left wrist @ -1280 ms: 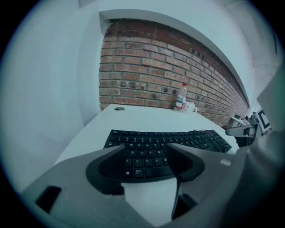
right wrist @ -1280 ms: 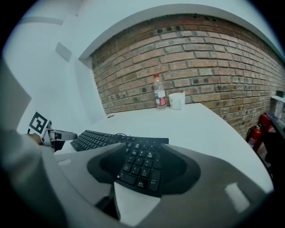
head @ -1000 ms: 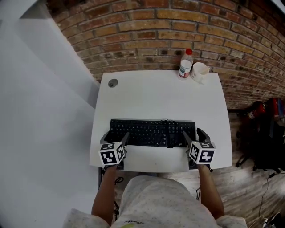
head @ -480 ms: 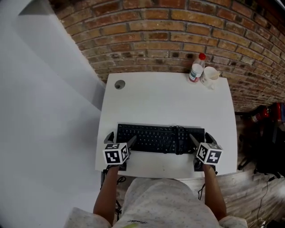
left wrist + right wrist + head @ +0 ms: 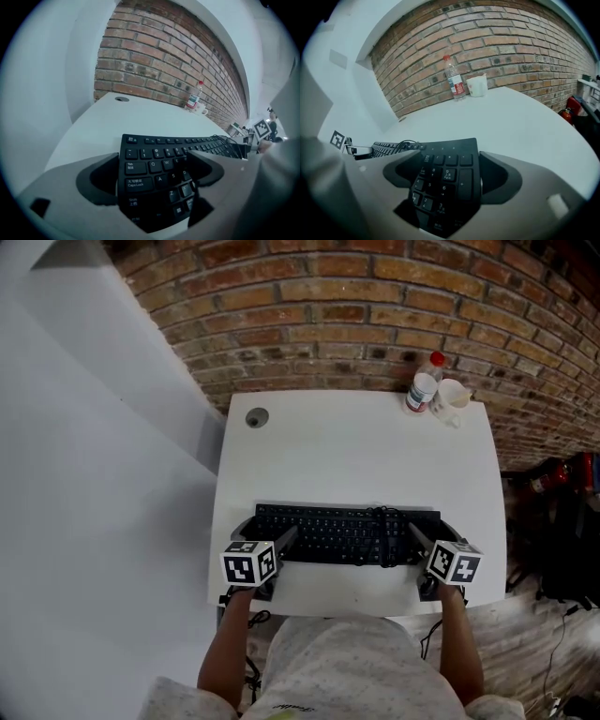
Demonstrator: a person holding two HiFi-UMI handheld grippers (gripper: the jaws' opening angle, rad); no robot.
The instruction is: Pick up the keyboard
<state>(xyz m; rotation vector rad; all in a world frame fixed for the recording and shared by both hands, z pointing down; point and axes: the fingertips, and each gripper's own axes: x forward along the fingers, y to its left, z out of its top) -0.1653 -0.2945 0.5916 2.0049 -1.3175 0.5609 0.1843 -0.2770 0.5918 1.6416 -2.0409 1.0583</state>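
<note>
A black keyboard (image 5: 347, 533) lies flat near the front edge of the white table (image 5: 356, 456), with a black cable (image 5: 380, 514) bunched on its keys. My left gripper (image 5: 267, 529) straddles the keyboard's left end (image 5: 140, 164): one jaw stands outside the edge, the other over the letter keys. My right gripper (image 5: 433, 531) straddles the number pad end (image 5: 443, 176) the same way. The jaws of both grippers are closing, and I see gaps between the pads and the keyboard.
A plastic bottle (image 5: 423, 385) and a white cup (image 5: 452, 397) stand at the table's far right corner by the brick wall. A round cable hole (image 5: 256, 416) is at the far left. A red object (image 5: 548, 479) sits on the floor to the right.
Both grippers have sunk a little lower over the keyboard's ends, and their jaws stand wider than a second ago. The keyboard stays flat on the table.
</note>
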